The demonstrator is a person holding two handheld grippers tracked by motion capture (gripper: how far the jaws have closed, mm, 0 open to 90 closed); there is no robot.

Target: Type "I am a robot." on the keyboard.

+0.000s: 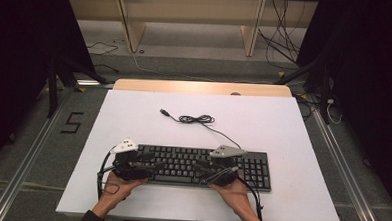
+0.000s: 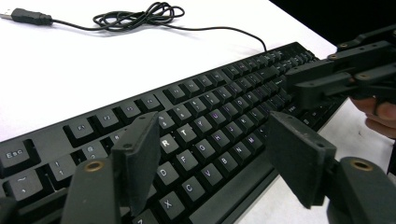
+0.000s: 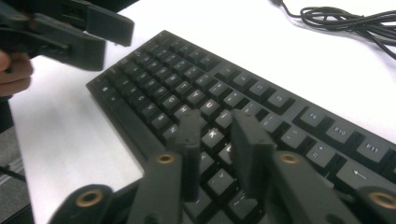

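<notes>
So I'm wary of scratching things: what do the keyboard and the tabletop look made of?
The keyboard looks like matte black plastic, with moulded keycaps and pale printed legends. The tabletop looks like a smooth white laminate or painted board with a faint sheen, over a light wood edge at the back. Which it is cannot be told.

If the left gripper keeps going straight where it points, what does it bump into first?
Probably the keyboard: the left gripper aims down at the keys around R and T. The right gripper hangs farther off, to the side.
</notes>
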